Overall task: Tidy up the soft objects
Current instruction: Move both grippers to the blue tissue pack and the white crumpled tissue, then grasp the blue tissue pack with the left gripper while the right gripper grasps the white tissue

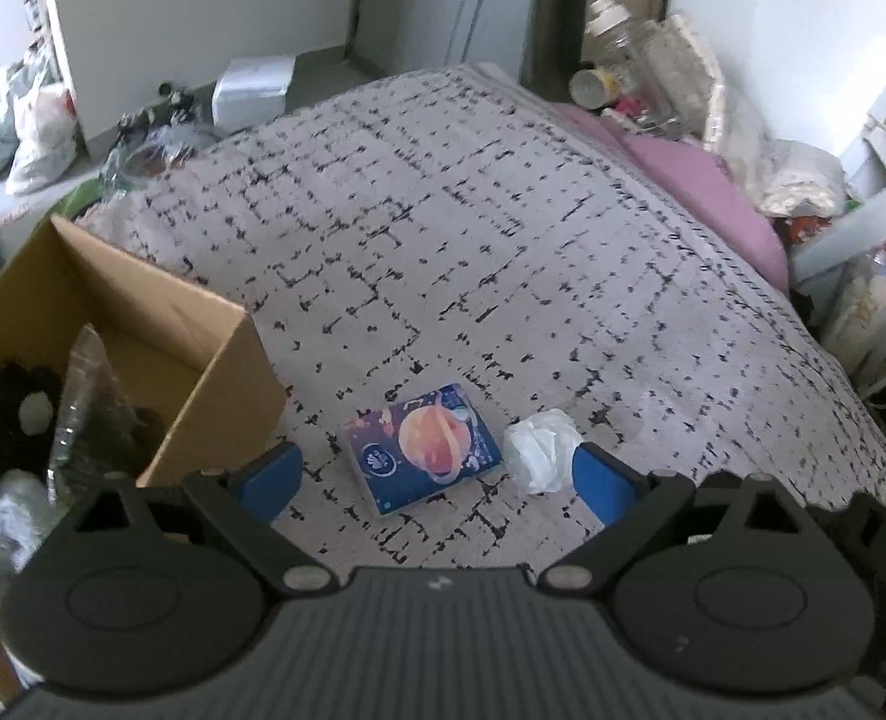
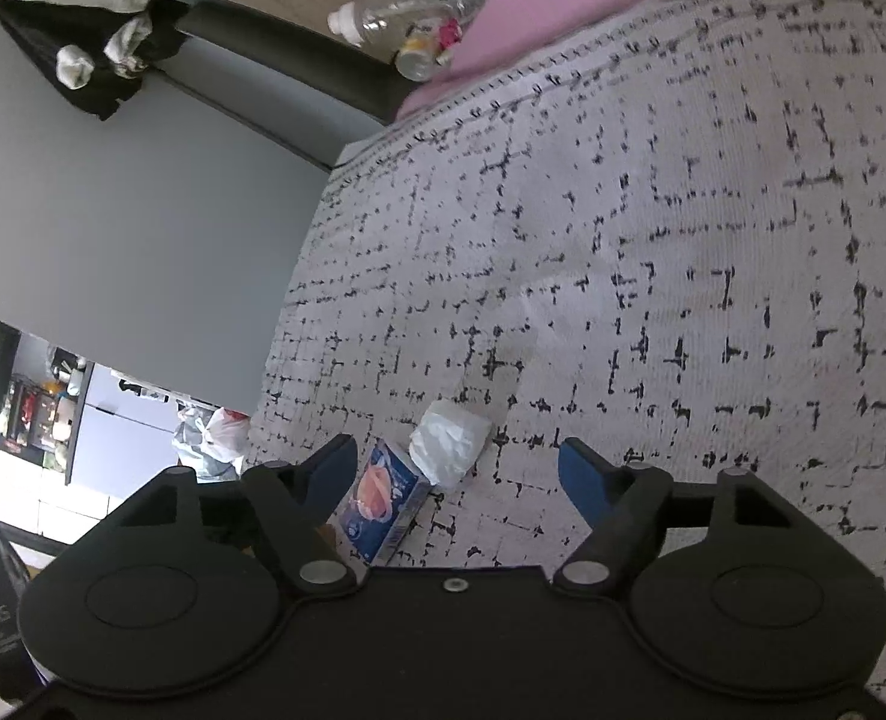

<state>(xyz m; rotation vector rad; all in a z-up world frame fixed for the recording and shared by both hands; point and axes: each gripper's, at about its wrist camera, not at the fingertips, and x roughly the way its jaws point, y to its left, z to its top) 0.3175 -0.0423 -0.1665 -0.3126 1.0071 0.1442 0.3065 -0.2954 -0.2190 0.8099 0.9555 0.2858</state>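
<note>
From the left wrist, the left gripper (image 1: 437, 474) is gaping wide and empty, the blue tissue pack (image 1: 424, 447) lying between its fingers, the crumpled white tissue (image 1: 540, 449) touching the right one

From the right wrist, the right gripper (image 2: 455, 471) is standing partly open and empty, both items lying between its fingers toward the left one

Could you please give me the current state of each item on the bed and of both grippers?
Blue tissue pack: lying flat on the patterned bedspread, not gripped.
White crumpled wad: resting right beside the pack, loose.
Cardboard box: open-topped, already holding some items.
Left gripper: open, empty.
Right gripper: open, nothing pressed between its pads.
</note>
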